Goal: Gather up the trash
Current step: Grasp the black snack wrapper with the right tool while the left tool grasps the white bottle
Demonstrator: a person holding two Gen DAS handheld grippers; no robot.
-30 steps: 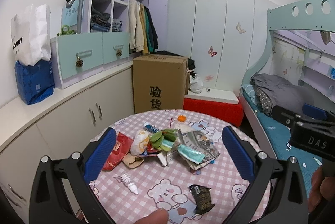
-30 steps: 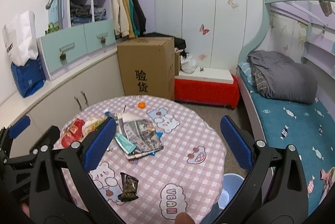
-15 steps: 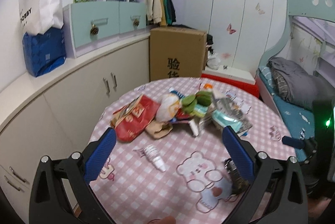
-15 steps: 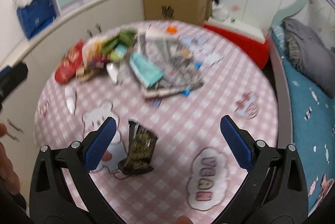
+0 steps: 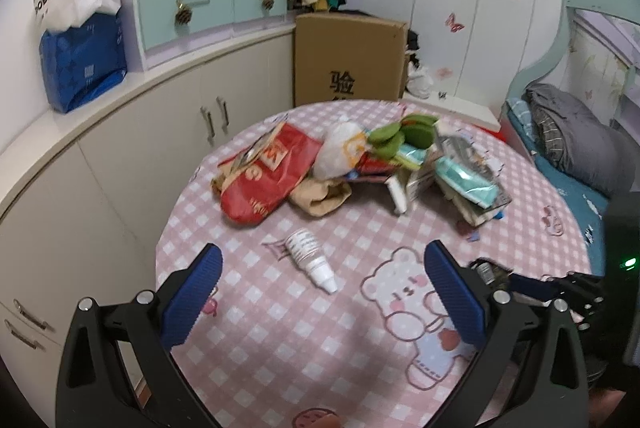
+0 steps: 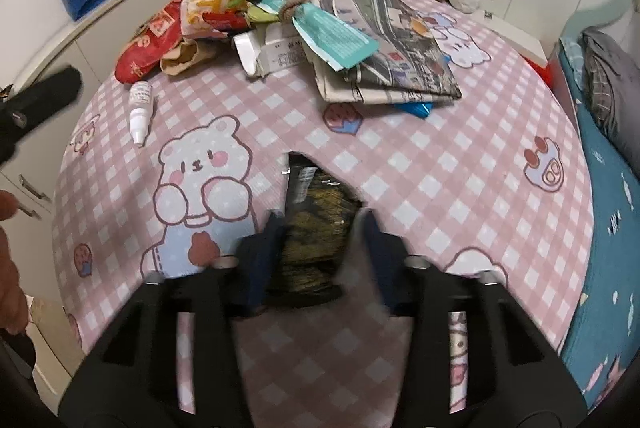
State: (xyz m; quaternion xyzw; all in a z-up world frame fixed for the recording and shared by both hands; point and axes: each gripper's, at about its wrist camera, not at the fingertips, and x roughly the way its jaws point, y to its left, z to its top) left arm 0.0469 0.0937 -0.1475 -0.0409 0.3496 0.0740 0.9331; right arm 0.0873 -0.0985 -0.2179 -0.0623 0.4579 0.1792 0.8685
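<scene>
The right tool (image 6: 320, 228) is down over a dark snack wrapper (image 6: 316, 224) at the near edge of the round worktop (image 6: 440, 167), and its jaws are closing with the wrapper between them; the blue pads look to be at the wrapper's two long sides, though the blur leaves it unclear whether they press on it yet. The wrapper's long axis runs straight away from the tool, roughly in line with the fingers, so the jaws cross its narrow width, which seems to me the right way to take it. The left tool (image 5: 320, 292) hangs released over the pink checked cloth, nothing between its pads. Just ahead of it, a little toward its left finger, lies a small white dropper bottle (image 5: 310, 260), its nozzle pointing back toward the tool and slightly right, so it lies nearly along the fingers. That bottle is plainly the left hand's to take; the right hand is well off from it. Further back sits the main heap: a red snack bag (image 5: 272, 179), a crumpled brown paper bag (image 5: 320, 197), a folded newspaper (image 6: 392, 39) with a teal packet (image 6: 332, 33) on top. No bin shows in either view.
</scene>
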